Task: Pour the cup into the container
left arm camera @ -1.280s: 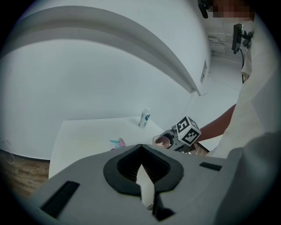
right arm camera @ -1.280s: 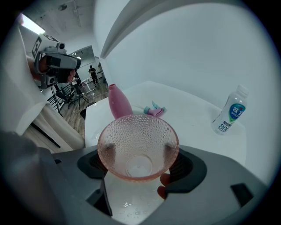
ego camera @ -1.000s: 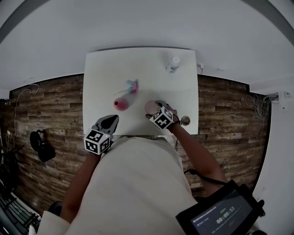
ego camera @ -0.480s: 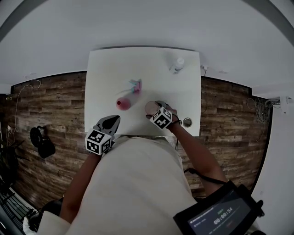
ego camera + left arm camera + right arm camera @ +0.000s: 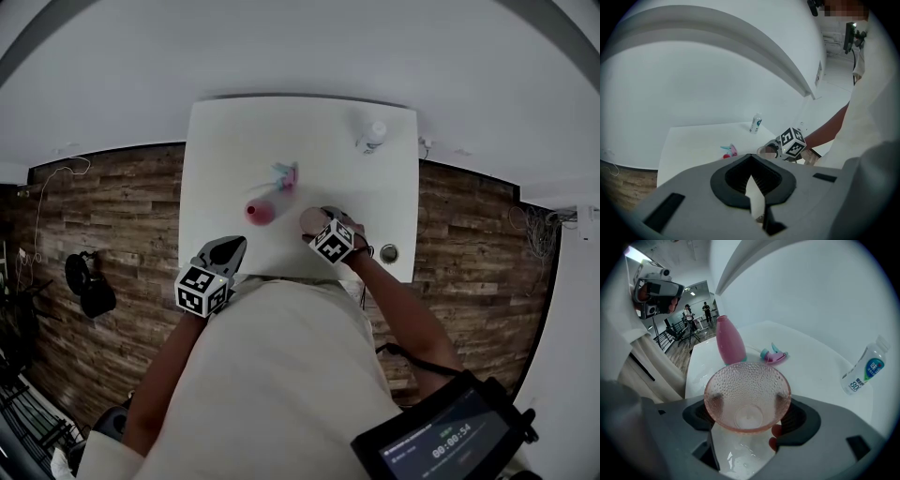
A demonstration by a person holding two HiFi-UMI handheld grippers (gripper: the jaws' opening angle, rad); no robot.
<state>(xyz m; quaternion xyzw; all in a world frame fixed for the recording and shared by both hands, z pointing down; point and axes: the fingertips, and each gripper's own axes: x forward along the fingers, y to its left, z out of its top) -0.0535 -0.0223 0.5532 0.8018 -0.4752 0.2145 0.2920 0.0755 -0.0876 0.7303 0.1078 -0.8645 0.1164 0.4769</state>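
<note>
A white table carries the whole job. The left gripper hangs at the table's near edge, well back from the work, its jaws drawn all but together on nothing. The right gripper is the busy one: its jaws are spread wide and clamped on either side of a pink dimpled glass cup, which sits squarely between them with its mouth facing up. Just ahead of those jaws and a little to their left stands a pink bottle, seemingly the container to be filled. A clear water bottle stands well beyond the jaws to their right. A small pink-and-teal sprayer top lies ahead of the jaws, near the pink bottle.

The cup looks gripped and ready, with the pour not yet begun. The next move calls for lifting it, carrying it over the bottle's narrow mouth and tipping slowly. Whether the cup holds liquid cannot be told.
</note>
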